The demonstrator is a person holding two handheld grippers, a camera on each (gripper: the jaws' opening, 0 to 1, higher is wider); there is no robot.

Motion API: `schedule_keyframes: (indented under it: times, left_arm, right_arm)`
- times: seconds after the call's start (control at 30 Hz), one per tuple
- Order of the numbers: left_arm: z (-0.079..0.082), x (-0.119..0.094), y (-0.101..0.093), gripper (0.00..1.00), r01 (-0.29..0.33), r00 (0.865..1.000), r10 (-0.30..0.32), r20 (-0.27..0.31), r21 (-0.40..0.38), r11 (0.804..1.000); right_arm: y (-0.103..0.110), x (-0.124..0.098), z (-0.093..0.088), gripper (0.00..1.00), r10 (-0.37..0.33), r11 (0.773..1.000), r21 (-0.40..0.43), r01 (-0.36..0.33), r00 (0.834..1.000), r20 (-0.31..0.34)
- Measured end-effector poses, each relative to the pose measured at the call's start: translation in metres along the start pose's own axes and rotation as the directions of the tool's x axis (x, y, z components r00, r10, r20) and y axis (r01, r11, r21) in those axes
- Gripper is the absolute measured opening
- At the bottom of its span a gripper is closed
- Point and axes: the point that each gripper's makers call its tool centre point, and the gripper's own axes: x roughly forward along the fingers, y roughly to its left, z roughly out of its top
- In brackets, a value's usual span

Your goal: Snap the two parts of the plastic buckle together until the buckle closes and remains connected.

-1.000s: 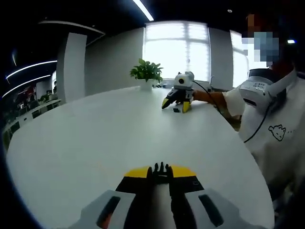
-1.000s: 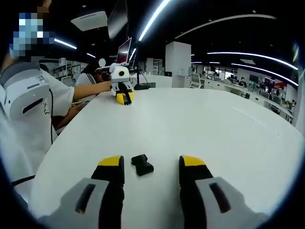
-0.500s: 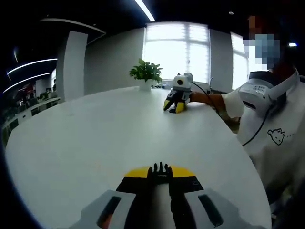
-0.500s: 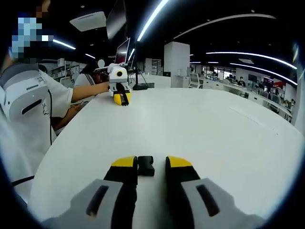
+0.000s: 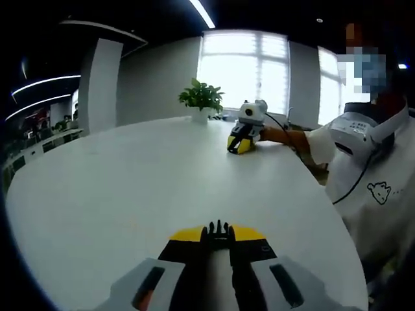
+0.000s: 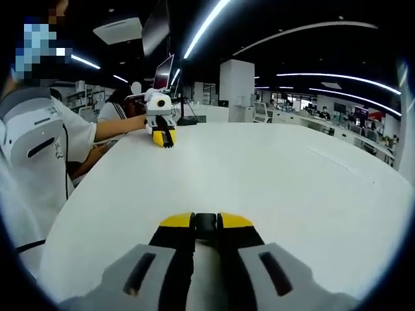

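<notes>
**Both buckle halves gripped, well apart over the counter**

The left hand-held gripper (image 5: 219, 228) is seen clamped tight on the pronged buckle half (image 5: 219, 227) — black tips poke out just past the yellow jaw ends. The right hand-held gripper (image 6: 206, 221) is closed on the socket buckle half (image 6: 206, 223), a small black block pinched between its yellow pads. Each gripper is also caught in the other's view, far across the white counter (image 5: 130, 181), by a person's forearm (image 5: 285, 135); the two halves are well apart and not yet joined.

Handling, as judged: small, light, stiff moulded plastic, smooth enough to twist in the jaws if pinched off-centre. The socket half is best held by its flat sides with the mouth left free. The pronged half is best held at its rear body, so the side prongs can flex inward; whether the jaws now sit clear of the prongs cannot be told. A firm straight push is likely needed for the click, and skew would probably jam it.

Counted — two buckle halves, two grippers, one counter, one potted plant (image 5: 201, 98) at the far edge, one monitor (image 6: 165, 69) behind the far gripper
</notes>
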Motion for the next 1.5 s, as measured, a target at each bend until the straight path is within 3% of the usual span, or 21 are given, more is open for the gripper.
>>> schedule_keyframes:
  times: [0.4, 1.03, 1.27, 1.5]
  left_arm:
    - [0.022, 0.023, 0.001, 0.12, 0.025, 0.999, -0.025, 0.021, 0.020, 0.999]
    - [0.066, 0.093, -0.020, 0.13, 0.127, 0.991, -0.129, 0.016, 0.104, 0.986]
    - [0.070, 0.112, -0.030, 0.13, 0.151, 0.989, -0.150, -0.015, 0.137, 0.979]
    - [0.072, 0.115, -0.029, 0.13, 0.154, 0.988, -0.153, -0.019, 0.133, 0.979]
  right_arm:
    - [0.002, 0.013, 0.010, 0.13, 0.037, 0.999, -0.003, -0.037, 0.999, 0.011]
    - [0.003, 0.041, 0.023, 0.13, 0.117, 0.993, -0.024, -0.117, 0.993, 0.005]
    - [0.007, 0.043, 0.025, 0.13, 0.148, 0.987, -0.057, -0.148, 0.989, 0.001]
    - [0.013, 0.047, 0.019, 0.13, 0.184, 0.982, -0.048, -0.185, 0.983, -0.019]
